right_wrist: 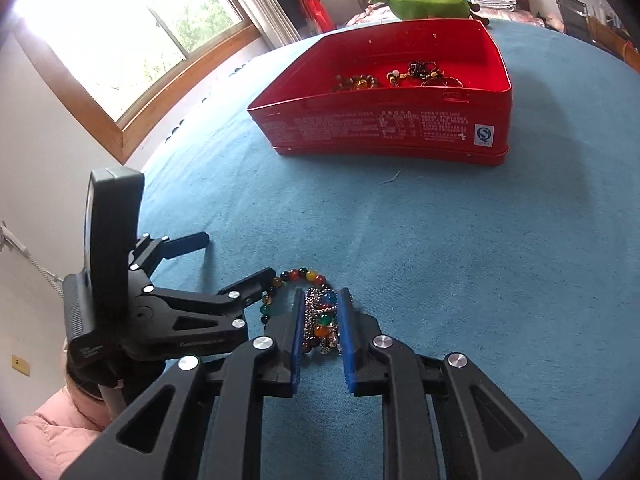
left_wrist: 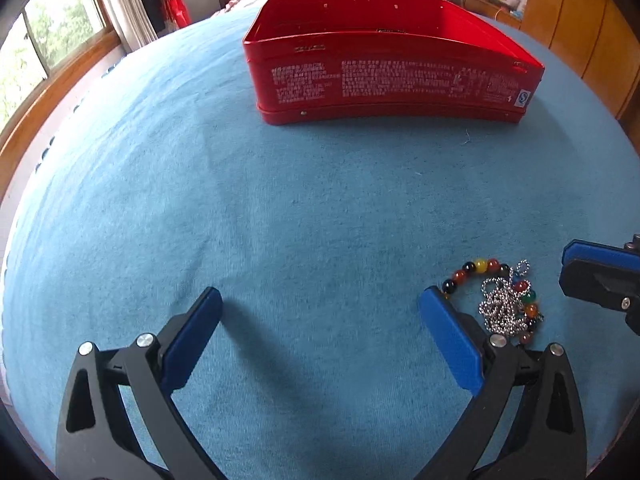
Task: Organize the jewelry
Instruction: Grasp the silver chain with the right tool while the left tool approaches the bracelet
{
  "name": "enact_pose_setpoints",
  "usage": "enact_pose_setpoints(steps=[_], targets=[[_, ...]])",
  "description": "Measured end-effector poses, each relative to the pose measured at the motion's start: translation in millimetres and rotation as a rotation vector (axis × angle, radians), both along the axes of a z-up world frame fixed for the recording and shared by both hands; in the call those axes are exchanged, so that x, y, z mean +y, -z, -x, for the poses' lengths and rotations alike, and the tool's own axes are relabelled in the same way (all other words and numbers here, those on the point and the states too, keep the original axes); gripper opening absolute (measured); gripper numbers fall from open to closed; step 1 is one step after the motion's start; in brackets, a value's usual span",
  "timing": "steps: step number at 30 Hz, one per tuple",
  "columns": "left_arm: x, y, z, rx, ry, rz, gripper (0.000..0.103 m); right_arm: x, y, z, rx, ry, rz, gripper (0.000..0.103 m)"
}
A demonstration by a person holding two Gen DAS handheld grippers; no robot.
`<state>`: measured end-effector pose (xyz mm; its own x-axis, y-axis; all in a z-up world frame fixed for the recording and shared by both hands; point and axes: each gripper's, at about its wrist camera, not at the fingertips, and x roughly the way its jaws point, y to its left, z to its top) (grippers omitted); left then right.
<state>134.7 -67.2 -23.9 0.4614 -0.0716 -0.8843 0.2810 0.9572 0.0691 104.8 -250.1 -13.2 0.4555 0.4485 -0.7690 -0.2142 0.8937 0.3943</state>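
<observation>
The right hand-held gripper (right_wrist: 320, 320) is low over the blue bed cover (left_wrist: 280, 208), its jaws narrowed around the beaded bracelet (right_wrist: 304, 276) and the silver ball chain (right_wrist: 314, 312); whether they already press the jewelry I cannot tell. The left hand-held gripper (left_wrist: 320, 308) is wide open and holds nothing, with the bracelet just beside its right finger. Far ahead of both stands the red tin box (right_wrist: 400, 128), with other bracelets (right_wrist: 400, 76) inside.

Blue-padded black grippers, left gripper (left_wrist: 320, 300) and right gripper (right_wrist: 322, 312), are showing against a blue cloth (left_wrist: 280, 220); a multicoloured bead bracelet (left_wrist: 486, 266) is glinting beside a silver chain (left_wrist: 500, 308), a red tin (right_wrist: 380, 128) is carrying white print, and a green plush toy (right_wrist: 428, 2) is lying beyond.
</observation>
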Motion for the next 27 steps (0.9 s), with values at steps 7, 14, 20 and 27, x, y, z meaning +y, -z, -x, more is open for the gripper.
enact_pose_setpoints(steps=[7, 14, 20, 27], targets=[[3.9, -6.9, 1.4, -0.017, 0.013, -0.006, 0.042, -0.9, 7.8, -4.9, 0.025, 0.009, -0.007, 0.017], [38.1, -11.8, -11.3, -0.012, -0.059, 0.012, 0.015, 0.9, 9.4, -4.6, 0.03, -0.005, -0.009, 0.017], [24.5, -18.4, -4.4, 0.069, 0.061, 0.159, 0.042, 3.8, 11.7, -11.4, 0.04, -0.005, -0.02, 0.017], [-15.1, -14.0, 5.4, 0.033, 0.135, 0.077, 0.046, 4.0, 11.6, -11.7, 0.041, -0.007, -0.016, 0.017]])
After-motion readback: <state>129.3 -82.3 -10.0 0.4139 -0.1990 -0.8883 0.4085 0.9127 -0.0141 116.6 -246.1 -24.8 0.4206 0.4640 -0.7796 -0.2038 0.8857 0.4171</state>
